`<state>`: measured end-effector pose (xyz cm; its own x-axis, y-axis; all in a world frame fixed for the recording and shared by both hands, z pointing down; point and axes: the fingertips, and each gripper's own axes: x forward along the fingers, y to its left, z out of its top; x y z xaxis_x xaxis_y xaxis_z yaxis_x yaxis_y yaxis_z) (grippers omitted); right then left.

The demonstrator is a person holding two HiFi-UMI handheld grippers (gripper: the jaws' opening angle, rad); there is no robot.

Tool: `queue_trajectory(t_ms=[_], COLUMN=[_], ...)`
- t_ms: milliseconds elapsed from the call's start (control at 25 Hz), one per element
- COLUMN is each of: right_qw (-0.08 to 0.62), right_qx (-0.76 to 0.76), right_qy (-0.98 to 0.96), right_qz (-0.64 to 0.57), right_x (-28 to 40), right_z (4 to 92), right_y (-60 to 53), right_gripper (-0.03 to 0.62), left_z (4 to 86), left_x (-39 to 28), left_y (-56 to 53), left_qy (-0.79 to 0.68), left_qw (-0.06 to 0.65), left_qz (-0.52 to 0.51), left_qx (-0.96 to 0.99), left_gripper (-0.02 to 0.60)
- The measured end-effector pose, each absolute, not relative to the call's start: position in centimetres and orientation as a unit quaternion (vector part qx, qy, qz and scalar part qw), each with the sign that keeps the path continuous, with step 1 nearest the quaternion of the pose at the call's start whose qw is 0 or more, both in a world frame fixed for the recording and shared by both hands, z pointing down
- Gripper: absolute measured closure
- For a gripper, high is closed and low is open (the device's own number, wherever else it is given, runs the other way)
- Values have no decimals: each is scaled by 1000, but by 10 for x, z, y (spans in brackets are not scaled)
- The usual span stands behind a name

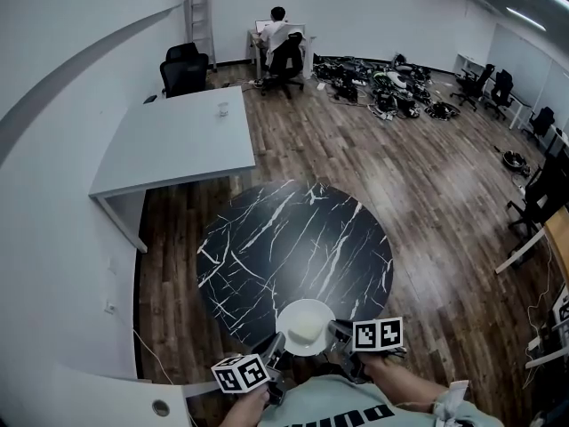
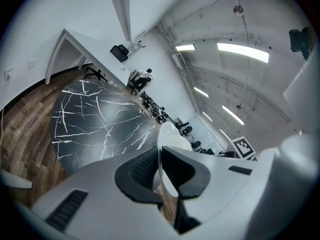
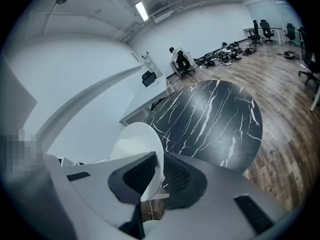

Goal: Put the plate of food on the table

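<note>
A white plate (image 1: 305, 326) with a pale lump of food (image 1: 303, 329) on it hangs over the near edge of the round black marble table (image 1: 293, 238). My left gripper (image 1: 277, 348) is shut on the plate's left rim and my right gripper (image 1: 338, 331) is shut on its right rim. In the left gripper view the plate (image 2: 171, 139) stands edge-on between the dark pads (image 2: 145, 169). From the right gripper view, the plate (image 3: 135, 144) rises between the pads (image 3: 181, 176), with the table (image 3: 210, 119) beyond it.
A white desk (image 1: 173, 136) stands to the table's far left, with black office chairs (image 1: 184, 68) behind it. A person (image 1: 283, 38) sits at a far desk. A pile of cables and gear (image 1: 382, 83) lies on the wooden floor at the back right.
</note>
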<state>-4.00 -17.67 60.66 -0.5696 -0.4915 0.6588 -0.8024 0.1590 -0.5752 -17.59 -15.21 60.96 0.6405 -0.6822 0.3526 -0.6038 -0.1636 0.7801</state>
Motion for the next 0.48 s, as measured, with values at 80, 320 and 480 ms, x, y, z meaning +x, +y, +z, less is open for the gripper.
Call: queue_trajectory(t_ms=[80, 320, 480], right_qw=[164, 169, 172], right_qx=[435, 433, 431], right_qy=[-743, -740, -740], right_qz=[482, 486, 487], right_x=[-36, -24, -18], right_z=[609, 617, 620], right_y=[-181, -196, -205], right_gripper=[543, 543, 543], left_z=[613, 620, 617], left_x=[-171, -159, -154], left_y=[-156, -171, -182], left_qy=[-421, -425, -429], left_qw=[496, 499, 494], left_qz=[-38, -33, -30], left_qx=[759, 754, 756], left_gripper=[551, 551, 551])
